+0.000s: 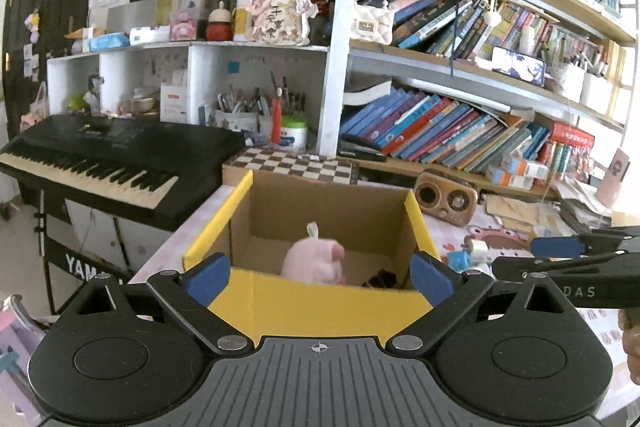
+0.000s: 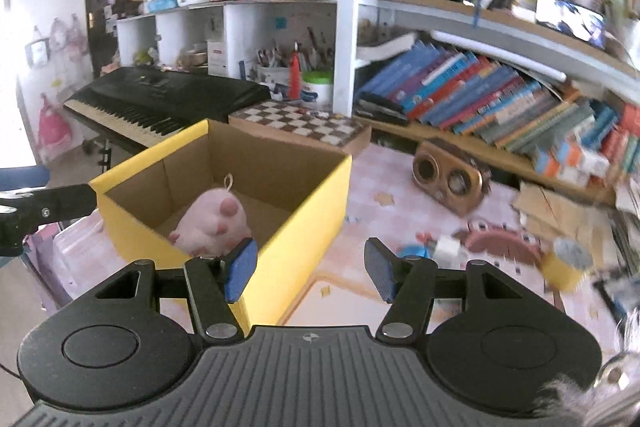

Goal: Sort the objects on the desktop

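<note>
1. The left tongs [image 1: 320, 277] are released, with the blue pads wide apart, and they hold nothing. They hang just over the near wall of the yellow box [image 1: 320, 303].
2. The right tongs [image 2: 310, 273] are also released and empty. They are over the right near corner of the yellow box [image 2: 304, 227].
3. The pink plush toy [image 2: 212, 225] lies inside the box, on its cardboard floor, near the near wall.
4. On the bench [image 2: 360, 267], to the right of the box, a small blue toy [image 2: 414, 251] and a white cube [image 2: 448, 247] lie close together.
5. Far right of the box stands a wooden radio [image 2: 450, 179].
6. A chessboard [image 2: 300, 125] lies behind the box.
</note>
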The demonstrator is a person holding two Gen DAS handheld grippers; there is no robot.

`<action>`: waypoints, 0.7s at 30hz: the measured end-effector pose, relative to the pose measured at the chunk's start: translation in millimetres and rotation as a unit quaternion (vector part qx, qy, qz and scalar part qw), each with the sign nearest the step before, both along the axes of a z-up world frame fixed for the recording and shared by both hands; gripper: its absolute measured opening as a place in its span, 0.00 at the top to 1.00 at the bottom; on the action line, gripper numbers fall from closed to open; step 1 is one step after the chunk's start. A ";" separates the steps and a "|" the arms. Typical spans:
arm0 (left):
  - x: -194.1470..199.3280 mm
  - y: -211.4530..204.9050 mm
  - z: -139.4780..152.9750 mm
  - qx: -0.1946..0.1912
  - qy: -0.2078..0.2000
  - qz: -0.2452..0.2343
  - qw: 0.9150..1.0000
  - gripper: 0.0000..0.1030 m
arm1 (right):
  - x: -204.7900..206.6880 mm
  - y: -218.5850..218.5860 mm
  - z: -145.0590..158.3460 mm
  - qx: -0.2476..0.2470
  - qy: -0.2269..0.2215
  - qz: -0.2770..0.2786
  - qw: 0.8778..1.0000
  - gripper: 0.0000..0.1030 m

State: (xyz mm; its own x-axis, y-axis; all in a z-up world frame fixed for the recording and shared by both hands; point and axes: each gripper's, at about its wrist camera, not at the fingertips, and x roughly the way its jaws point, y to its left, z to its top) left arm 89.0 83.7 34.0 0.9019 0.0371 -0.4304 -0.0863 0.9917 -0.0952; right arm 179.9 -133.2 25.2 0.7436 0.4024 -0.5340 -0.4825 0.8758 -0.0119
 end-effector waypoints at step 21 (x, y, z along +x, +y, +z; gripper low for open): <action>-69.0 -20.9 -23.7 0.002 0.027 -0.019 0.999 0.04 | -106.8 -15.4 -30.2 0.018 0.025 -0.058 0.998 0.40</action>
State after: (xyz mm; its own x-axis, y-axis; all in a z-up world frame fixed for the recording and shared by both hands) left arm 20.0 62.9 10.3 0.8783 0.0056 -0.4781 -0.0538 0.9947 -0.0872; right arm 73.1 -148.7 -5.0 0.7587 0.3344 -0.5590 -0.3768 0.9253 0.0421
